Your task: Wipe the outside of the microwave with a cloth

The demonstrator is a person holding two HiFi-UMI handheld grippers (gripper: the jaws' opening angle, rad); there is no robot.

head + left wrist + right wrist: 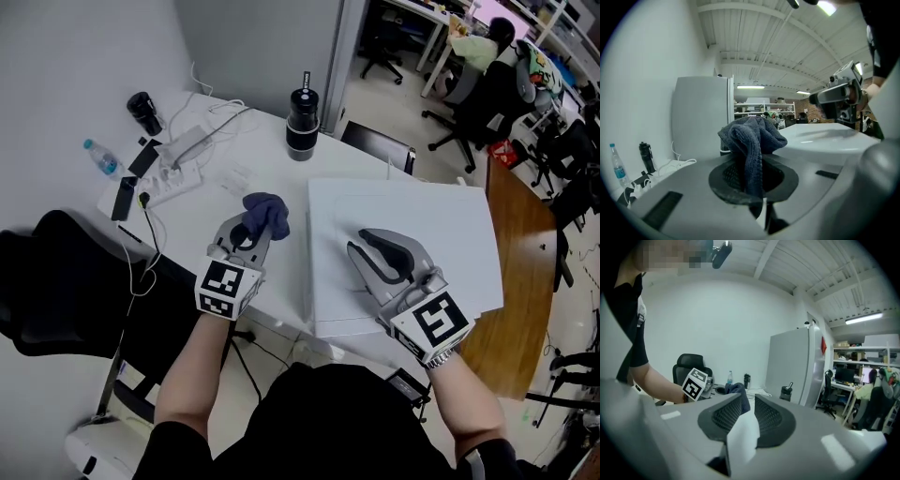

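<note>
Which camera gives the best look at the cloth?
The left gripper view: the cloth fills the centre, pinched by the left gripper. The head view shows it small, beside the microwave. The right gripper view shows only a dark scrap beyond the parted jaws of the right gripper.

Microwave point(422, 225) on counter point(258, 155) at right, cloth point(267, 214) just left of it, tumbler point(302, 122) behind, power strip point(173, 186) and bottle point(101, 157) far left

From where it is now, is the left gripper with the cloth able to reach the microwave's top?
Probably yes: the left gripper holds the cloth just beside the microwave, with nothing between them.
</note>
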